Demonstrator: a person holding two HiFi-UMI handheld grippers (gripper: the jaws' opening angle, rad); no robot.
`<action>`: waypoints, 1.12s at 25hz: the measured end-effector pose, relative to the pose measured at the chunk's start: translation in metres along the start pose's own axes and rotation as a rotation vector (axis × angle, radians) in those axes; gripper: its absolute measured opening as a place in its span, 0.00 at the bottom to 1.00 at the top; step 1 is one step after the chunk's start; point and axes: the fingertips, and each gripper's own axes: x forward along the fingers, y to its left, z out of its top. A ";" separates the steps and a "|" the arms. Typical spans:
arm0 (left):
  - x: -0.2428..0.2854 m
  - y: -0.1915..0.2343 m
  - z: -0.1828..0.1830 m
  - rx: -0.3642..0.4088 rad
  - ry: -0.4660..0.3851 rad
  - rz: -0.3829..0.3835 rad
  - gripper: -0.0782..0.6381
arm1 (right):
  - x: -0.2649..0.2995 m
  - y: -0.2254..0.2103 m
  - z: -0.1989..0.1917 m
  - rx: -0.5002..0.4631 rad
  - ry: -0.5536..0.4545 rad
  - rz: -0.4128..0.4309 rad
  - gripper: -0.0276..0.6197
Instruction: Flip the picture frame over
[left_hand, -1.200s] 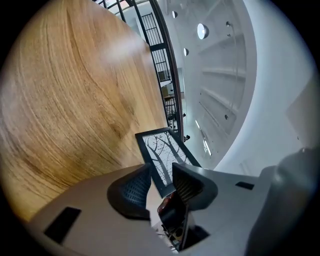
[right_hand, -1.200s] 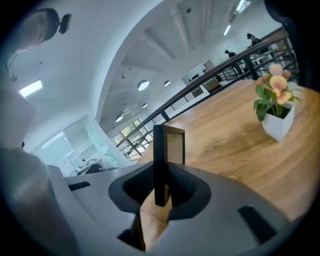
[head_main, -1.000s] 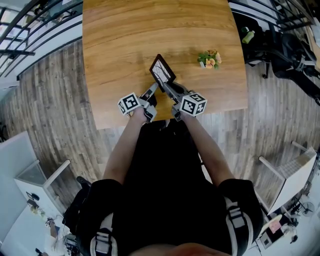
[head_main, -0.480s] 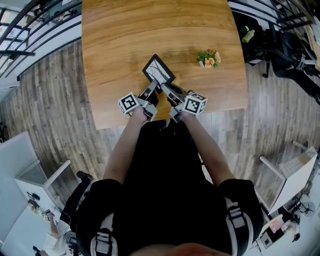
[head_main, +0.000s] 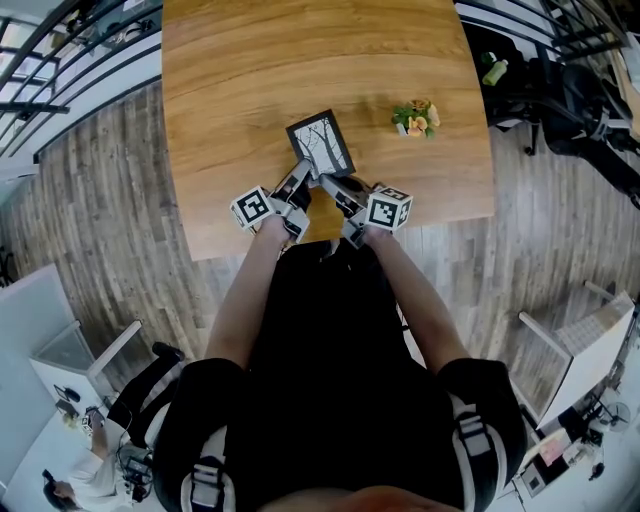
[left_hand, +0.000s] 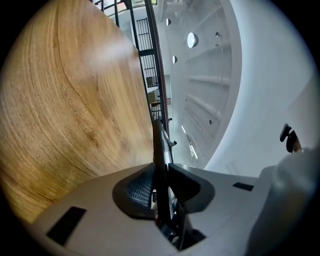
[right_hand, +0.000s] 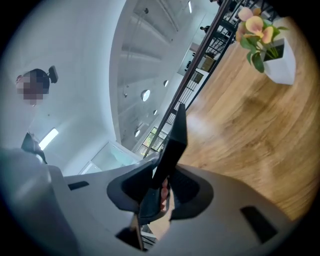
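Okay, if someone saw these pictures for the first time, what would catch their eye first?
The black picture frame, picture side up at the near side of the wooden table, sits between both grippers' jaws. The left gripper is closing on it and the right gripper is opening. A small pot of flowers stands alone to its right.

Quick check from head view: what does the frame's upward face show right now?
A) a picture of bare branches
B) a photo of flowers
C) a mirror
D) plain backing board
A: the picture frame shows dark bare branches on a pale ground inside its black border.
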 end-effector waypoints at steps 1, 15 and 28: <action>0.000 -0.001 0.001 0.006 -0.006 -0.001 0.24 | 0.000 -0.003 -0.002 -0.018 0.014 -0.021 0.24; -0.003 0.004 0.004 0.020 0.007 0.019 0.22 | -0.017 -0.032 0.002 -0.111 0.042 -0.166 0.46; -0.014 0.008 -0.001 0.011 0.063 0.021 0.22 | -0.016 -0.058 0.018 -0.084 0.062 -0.222 0.33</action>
